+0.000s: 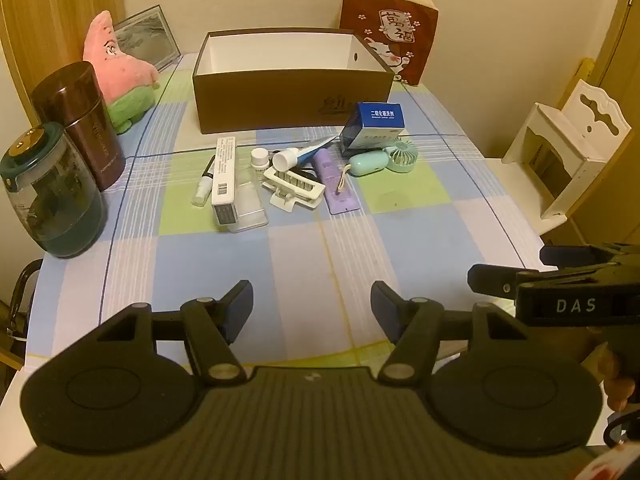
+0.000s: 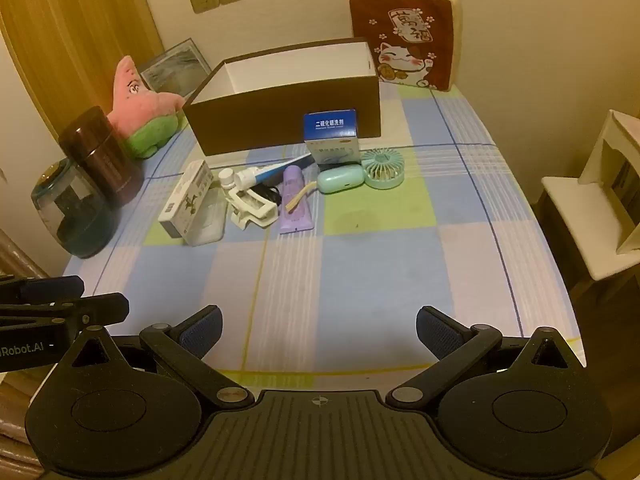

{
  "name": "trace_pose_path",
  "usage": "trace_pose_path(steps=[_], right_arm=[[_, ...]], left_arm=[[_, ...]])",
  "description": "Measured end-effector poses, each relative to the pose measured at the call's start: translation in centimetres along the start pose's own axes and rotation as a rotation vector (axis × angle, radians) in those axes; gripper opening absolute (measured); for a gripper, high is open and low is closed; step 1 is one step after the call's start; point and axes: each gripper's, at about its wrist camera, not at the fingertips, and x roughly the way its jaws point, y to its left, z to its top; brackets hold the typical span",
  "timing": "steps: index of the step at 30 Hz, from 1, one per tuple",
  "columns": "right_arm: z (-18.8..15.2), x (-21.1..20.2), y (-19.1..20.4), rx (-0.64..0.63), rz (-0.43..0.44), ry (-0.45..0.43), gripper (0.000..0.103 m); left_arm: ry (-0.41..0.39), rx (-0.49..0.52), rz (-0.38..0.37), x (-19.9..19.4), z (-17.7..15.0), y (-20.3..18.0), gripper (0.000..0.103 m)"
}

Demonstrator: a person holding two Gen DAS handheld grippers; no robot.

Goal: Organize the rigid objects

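Note:
A brown box with a white inside (image 1: 292, 100) (image 2: 288, 116) stands open and empty at the back of the table. In front of it lies a pile: a blue-and-white carton (image 1: 374, 124) (image 2: 331, 136), a mint hand fan (image 1: 402, 156) (image 2: 383, 168), a mint case (image 1: 366, 163) (image 2: 340, 179), a purple tube (image 1: 336, 180) (image 2: 297, 200), a toothpaste tube (image 1: 304, 155) (image 2: 268, 174), a white clip (image 1: 294, 191) (image 2: 252, 208), a long white box (image 1: 224, 180) (image 2: 186, 200). My left gripper (image 1: 312, 310) and right gripper (image 2: 318, 330) are open and empty, near the table's front edge.
A dark brown canister (image 1: 80, 124) (image 2: 102, 156) and a teal glass jar (image 1: 50, 192) (image 2: 74, 212) stand at the left. A pink plush (image 1: 120, 72) (image 2: 148, 112) and a picture frame (image 1: 148, 38) are behind. A cat cushion (image 1: 390, 28) leans on the wall. A white chair (image 1: 568, 152) stands right.

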Motion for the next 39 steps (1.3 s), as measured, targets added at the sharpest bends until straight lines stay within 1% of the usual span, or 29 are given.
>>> trace_pose_path(steps=[14, 16, 39], right_arm=[[0.09, -0.04, 0.15, 0.002, 0.001, -0.008, 0.103], [-0.04, -0.03, -0.06, 0.003, 0.0, -0.007, 0.103], [0.18, 0.12, -0.32, 0.011, 0.001, -0.004, 0.103]], left_arm=[[-0.004, 0.006, -0.002, 0.51, 0.05, 0.82, 0.063], [0.0, 0.007, 0.004, 0.03, 0.13, 0.03, 0.063], [0.0, 0.007, 0.005, 0.12, 0.33, -0.08, 0.063]])
